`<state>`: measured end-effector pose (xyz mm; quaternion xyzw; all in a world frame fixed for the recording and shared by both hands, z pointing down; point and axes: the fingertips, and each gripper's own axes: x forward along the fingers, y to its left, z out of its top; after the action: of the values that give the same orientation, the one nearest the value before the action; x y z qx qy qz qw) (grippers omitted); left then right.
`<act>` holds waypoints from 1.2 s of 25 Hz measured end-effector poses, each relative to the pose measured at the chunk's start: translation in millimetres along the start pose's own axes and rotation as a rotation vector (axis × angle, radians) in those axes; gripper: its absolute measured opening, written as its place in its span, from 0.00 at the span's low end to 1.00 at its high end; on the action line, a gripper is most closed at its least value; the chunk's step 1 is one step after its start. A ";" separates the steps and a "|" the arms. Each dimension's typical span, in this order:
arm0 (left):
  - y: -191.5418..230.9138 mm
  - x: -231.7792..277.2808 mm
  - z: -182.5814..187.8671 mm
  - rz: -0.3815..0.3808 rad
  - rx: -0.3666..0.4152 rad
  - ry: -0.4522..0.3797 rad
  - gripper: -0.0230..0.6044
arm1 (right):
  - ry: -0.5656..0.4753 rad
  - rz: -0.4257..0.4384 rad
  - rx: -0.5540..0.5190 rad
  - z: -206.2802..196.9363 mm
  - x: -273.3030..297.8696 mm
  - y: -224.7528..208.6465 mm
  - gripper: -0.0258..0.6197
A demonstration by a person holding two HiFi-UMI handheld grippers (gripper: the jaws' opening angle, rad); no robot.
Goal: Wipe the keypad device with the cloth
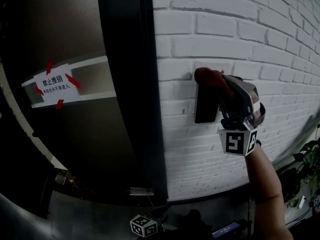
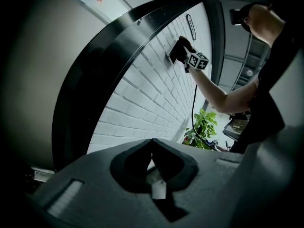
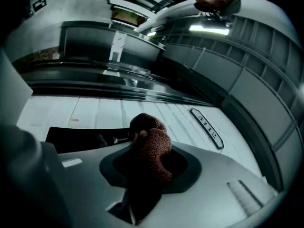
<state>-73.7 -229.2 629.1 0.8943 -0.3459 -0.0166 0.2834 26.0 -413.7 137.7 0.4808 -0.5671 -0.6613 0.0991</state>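
Right gripper (image 1: 223,87) jaws pinched crumpled dark-red knitted cloth (image 3: 152,146) at top of black wall-mounted keypad device (image 1: 205,108); left gripper (image 2: 152,150) jaws pressed together, empty, well below it

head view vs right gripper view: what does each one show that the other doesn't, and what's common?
Only the head view: the green leafy plant at the right edge, and the person's bare forearm behind the right gripper.

Only the right gripper view: a narrow oblong plaque on the wall, and a lit ceiling strip.

Both: the white brick wall, the black rectangular keypad device mounted on it, and the reddish-brown knitted cloth clamped in the right gripper's jaws, at the device's top edge.
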 end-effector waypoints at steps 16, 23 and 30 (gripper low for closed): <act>-9.7 16.7 -4.6 -0.055 0.011 0.044 0.04 | -0.191 0.414 -0.259 35.2 -24.5 114.5 0.18; -4.5 13.0 -6.5 -0.043 0.002 0.048 0.04 | -0.081 0.252 0.381 -10.9 -12.6 26.9 0.20; -9.6 17.9 -8.6 -0.068 0.015 0.065 0.04 | -0.154 0.157 0.680 -16.4 -9.8 5.8 0.20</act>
<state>-52.3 -230.4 634.3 0.9077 -0.3060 0.0054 0.2870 41.0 -419.8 149.4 0.3901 -0.7959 -0.4592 -0.0591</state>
